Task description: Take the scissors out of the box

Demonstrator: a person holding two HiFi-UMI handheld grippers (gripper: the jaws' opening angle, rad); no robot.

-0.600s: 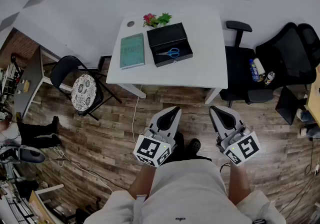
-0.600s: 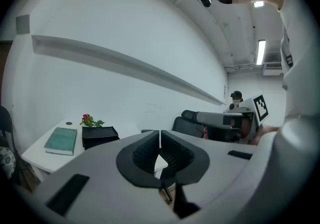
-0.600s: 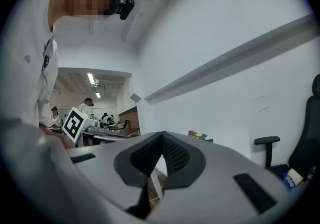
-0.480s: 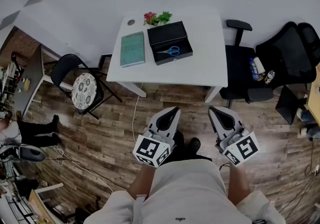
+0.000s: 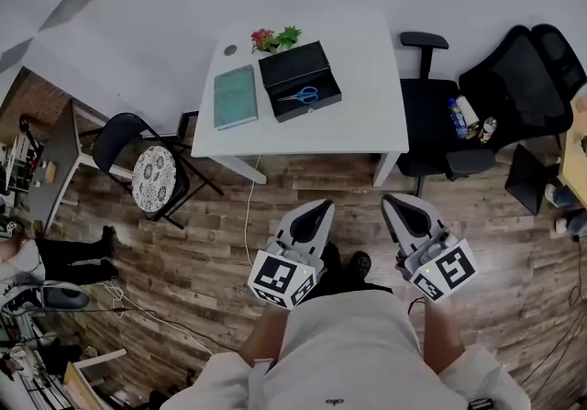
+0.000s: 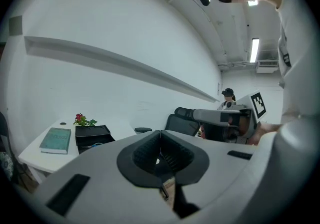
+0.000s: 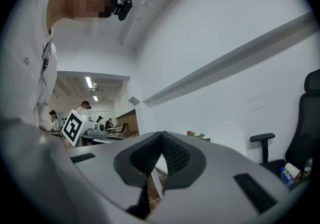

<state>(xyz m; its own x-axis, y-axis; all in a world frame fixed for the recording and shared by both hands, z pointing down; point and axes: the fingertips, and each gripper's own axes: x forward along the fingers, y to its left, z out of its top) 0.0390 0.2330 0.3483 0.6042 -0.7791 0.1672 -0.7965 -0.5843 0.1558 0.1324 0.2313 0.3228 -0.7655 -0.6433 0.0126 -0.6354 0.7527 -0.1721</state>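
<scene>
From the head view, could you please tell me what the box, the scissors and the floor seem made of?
Box: matte black, perhaps plastic or card; too small to settle.
Scissors: blue handles look plastic, pale blades metal.
Floor: wood-look planks with visible grain; solid or laminate unclear.

Blue scissors (image 5: 308, 94); black box (image 5: 292, 63); teal book (image 5: 235, 97)

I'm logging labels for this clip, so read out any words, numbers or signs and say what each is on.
No text can be read anywhere.
Teal book: cover print too small to read.
Bottles on the black chair: labels too small to read.
Left tool and right tool: marker cubes carry square patterns only, no words.
</scene>
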